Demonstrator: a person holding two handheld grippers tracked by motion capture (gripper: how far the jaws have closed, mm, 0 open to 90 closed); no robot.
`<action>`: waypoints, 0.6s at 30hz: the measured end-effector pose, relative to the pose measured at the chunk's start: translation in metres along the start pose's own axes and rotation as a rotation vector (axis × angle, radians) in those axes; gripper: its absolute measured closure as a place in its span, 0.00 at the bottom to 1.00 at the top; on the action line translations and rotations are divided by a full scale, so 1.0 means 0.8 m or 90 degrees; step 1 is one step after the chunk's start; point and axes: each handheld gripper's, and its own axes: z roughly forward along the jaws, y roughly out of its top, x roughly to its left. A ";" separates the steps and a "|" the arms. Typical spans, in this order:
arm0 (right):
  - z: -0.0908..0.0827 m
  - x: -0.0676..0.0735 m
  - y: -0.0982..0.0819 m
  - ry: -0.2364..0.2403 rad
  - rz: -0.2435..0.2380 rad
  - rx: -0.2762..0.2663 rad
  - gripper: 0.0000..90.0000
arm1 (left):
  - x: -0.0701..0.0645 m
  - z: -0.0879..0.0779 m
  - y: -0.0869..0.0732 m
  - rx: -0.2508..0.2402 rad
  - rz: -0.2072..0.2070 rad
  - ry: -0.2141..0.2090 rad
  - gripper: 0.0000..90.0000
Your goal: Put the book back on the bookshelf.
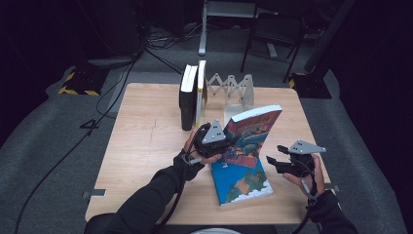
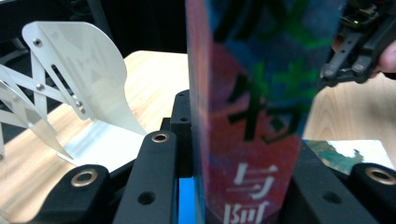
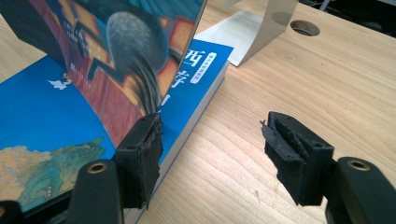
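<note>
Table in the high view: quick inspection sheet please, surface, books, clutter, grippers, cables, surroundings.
Surface: wooden table, bare wood around the items.
Job's things: red book held tilted above blue book, which lies flat.
Clutter: two upright books beside folding metal bookend rack.
Grippers: left gripper shut on red book; right gripper open, holding nothing.
Cables: black cable across the floor.
Surroundings: grey carpet, chair behind.

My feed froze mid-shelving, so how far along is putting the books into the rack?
Done: two books stand upright at the expanding rack. In hand: the left hand-held gripper clamps the red book, raised above the table; the right hand-held gripper is open beside it. Left: stand that book in the rack, then the blue book lying flat.
</note>
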 end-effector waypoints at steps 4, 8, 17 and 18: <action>0.001 -0.003 -0.001 0.004 0.001 0.000 0.41 | 0.003 0.004 0.008 -0.004 -0.001 0.017 0.82; 0.002 -0.004 0.000 0.009 0.000 -0.002 0.41 | 0.013 0.004 0.022 -0.008 0.002 0.051 0.82; 0.008 -0.004 -0.001 0.014 0.002 0.004 0.41 | 0.046 -0.004 0.031 0.000 -0.010 0.114 0.82; 0.008 -0.004 -0.001 0.015 0.002 0.005 0.41 | 0.050 -0.006 0.031 -0.001 -0.014 0.123 0.82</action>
